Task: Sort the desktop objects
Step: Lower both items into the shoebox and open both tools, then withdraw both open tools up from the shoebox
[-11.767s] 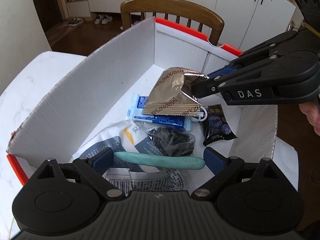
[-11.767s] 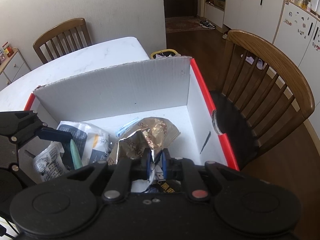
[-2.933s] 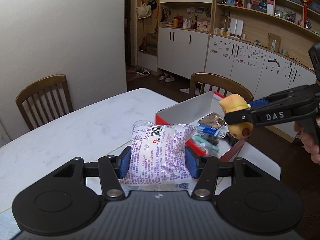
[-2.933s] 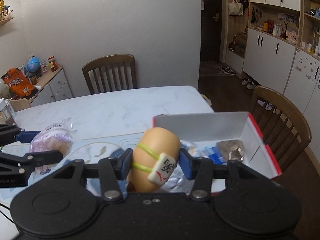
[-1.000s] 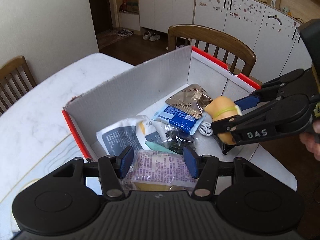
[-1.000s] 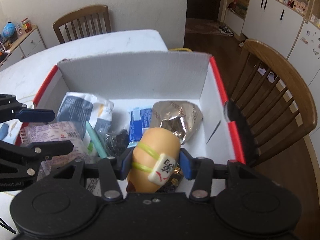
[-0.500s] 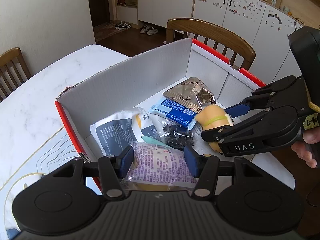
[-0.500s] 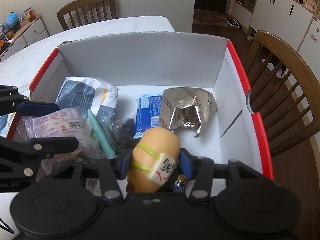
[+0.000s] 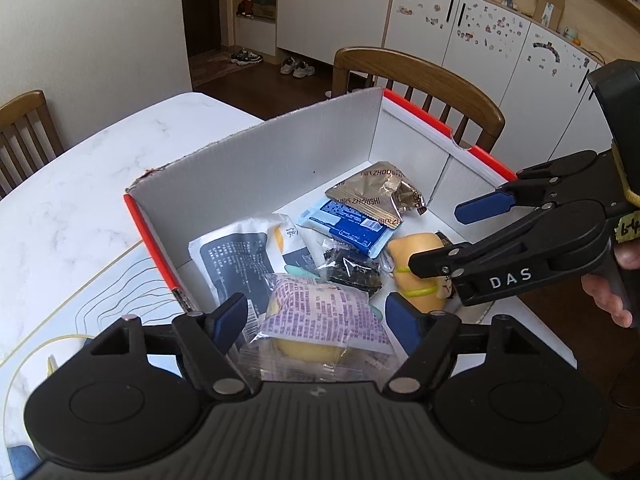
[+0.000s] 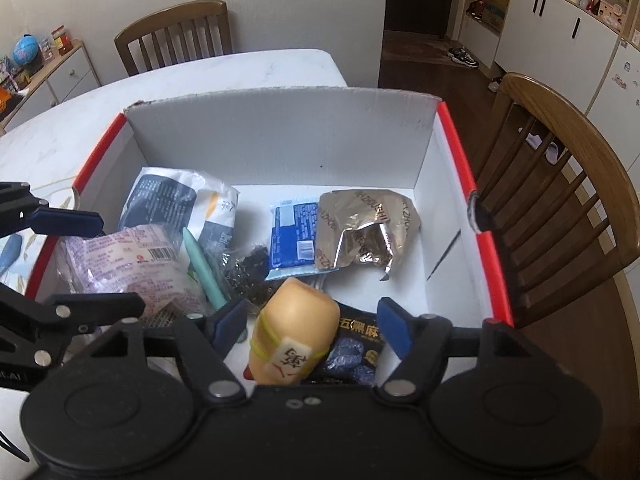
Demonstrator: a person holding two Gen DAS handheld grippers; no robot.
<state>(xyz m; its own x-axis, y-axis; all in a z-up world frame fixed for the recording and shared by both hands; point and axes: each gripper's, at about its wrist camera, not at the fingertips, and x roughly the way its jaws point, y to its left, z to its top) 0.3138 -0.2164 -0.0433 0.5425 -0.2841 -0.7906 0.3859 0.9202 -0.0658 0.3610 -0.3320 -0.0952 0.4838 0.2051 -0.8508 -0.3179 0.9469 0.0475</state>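
Both tools stand wide open over the box (image 10: pixel 280 136) at the counter's corner. The left tool (image 9: pixel 316 320) brackets the purple packet (image 9: pixel 320 316), the right tool (image 10: pixel 308 320) the yellow toy (image 10: pixel 296 328); both seem released, lying directly beneath, toy's long axis along the fingers.

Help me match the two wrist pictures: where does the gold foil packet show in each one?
Left wrist: gold packet sits right of centre, at the far end of the box, overlapping the blue packet.
Right wrist: gold packet sits right of centre, beside the blue packet.
Shared landmark: the blue packet.
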